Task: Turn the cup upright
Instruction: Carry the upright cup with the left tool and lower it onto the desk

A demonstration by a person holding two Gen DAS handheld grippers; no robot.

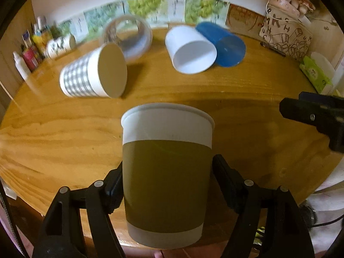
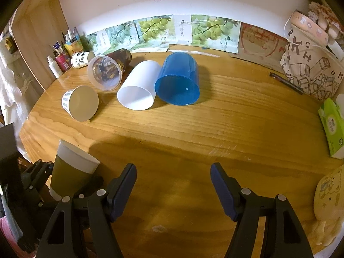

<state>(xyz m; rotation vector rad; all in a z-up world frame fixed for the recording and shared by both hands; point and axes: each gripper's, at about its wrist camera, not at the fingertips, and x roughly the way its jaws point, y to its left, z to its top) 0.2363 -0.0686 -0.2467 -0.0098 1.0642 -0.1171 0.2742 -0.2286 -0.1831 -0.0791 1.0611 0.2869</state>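
Note:
My left gripper (image 1: 166, 182) is shut on an olive-and-white paper cup (image 1: 166, 172), held upright with its rim up, above the near edge of the wooden table (image 1: 236, 111). The same cup (image 2: 71, 172) shows at the lower left of the right wrist view, held by the left gripper (image 2: 64, 178). My right gripper (image 2: 173, 185) is open and empty over the table's near middle; it also shows in the left wrist view (image 1: 318, 116). Several cups lie on their sides: a checked paper cup (image 1: 92, 75) (image 2: 80, 103), a clear cup (image 1: 129, 36) (image 2: 105, 73), a white cup (image 1: 189, 49) (image 2: 137, 88), a blue cup (image 1: 223, 45) (image 2: 177, 79).
Bottles and tubes (image 2: 62, 58) stand at the back left beside a panda-print cup (image 2: 81, 59) and a dark patterned cup (image 2: 120, 57). A pen (image 2: 286, 82), a printed bag (image 2: 311, 68) and a green tissue pack (image 2: 331, 126) sit at the right. Grape-print cards (image 2: 154, 30) line the wall.

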